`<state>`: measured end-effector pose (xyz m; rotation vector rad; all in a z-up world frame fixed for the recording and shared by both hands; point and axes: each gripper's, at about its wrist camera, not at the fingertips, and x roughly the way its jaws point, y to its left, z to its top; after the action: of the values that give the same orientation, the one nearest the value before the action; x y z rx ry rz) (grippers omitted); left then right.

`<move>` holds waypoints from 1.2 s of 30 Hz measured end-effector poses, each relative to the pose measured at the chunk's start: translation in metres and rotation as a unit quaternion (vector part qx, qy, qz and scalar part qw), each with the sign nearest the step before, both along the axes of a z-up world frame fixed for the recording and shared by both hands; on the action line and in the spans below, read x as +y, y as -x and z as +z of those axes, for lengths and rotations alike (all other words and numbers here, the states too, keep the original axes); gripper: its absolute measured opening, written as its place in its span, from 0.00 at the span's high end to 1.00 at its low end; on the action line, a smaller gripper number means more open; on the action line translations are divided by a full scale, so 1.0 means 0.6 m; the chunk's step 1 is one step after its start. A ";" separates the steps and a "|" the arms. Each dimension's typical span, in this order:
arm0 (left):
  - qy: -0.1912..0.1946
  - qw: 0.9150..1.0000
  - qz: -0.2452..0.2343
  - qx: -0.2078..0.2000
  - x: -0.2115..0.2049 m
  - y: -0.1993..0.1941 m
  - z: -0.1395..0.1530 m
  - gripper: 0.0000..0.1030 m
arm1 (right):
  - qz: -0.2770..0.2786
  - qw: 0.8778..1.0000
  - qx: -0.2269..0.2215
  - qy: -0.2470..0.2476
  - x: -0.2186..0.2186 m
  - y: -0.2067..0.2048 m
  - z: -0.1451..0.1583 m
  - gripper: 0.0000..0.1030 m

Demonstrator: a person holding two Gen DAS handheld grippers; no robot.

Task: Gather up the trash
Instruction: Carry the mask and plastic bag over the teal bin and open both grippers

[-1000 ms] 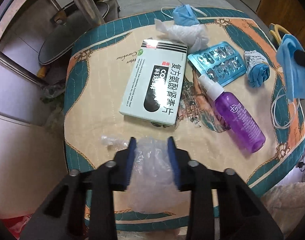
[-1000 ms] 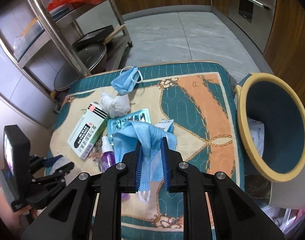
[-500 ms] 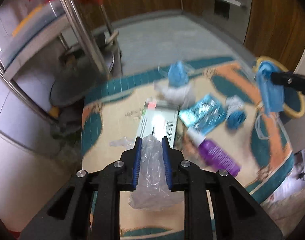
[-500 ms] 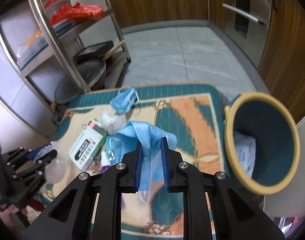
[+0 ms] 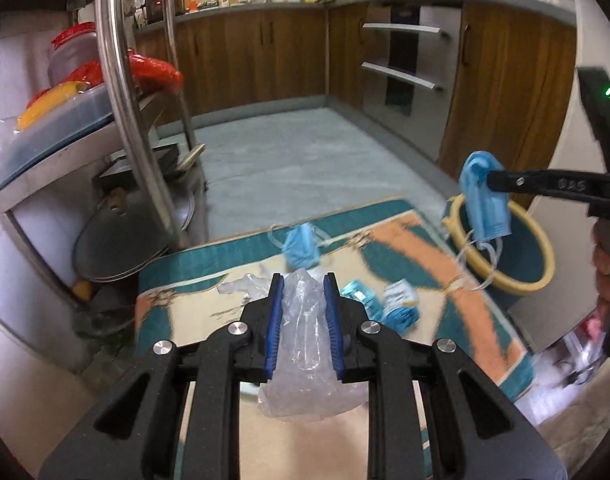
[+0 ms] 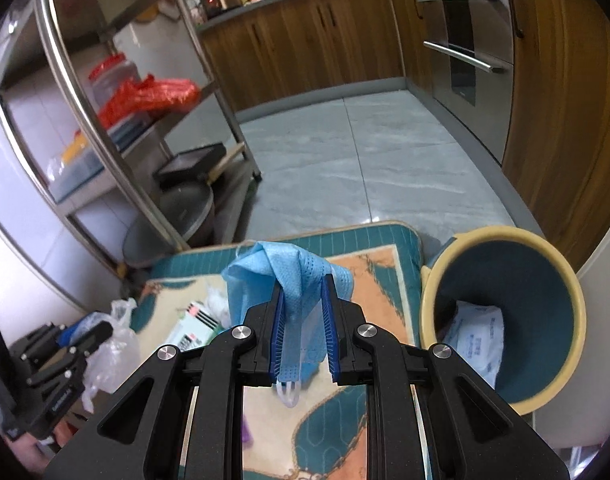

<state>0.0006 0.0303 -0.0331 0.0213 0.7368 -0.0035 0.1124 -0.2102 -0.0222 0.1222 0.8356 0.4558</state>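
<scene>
Kitchen table: two face masks, one bin.

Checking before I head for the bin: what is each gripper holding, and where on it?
Left gripper pinches a clear plastic bag near its upper end. Right gripper pinches a blue face mask across its bunched middle, ear loops dangling below.

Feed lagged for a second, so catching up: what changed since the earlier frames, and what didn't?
Left gripper has just closed on the clear plastic wrap and lifted it off the table. Right gripper, shut on the blue mask, rose and carried it above the bin. Unchanged: second mask, blister pack, and the packet in the bin.
</scene>
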 end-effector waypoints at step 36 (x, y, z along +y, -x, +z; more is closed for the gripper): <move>0.046 0.995 -0.093 -0.004 -0.164 -0.087 0.002 0.81 | -0.062 0.998 -0.014 0.001 -0.135 -0.009 0.021 0.82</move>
<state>0.0529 -0.0679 -0.0317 0.0026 0.7235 -0.2155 0.1176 -0.2914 -0.0097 0.1642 0.7960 0.3400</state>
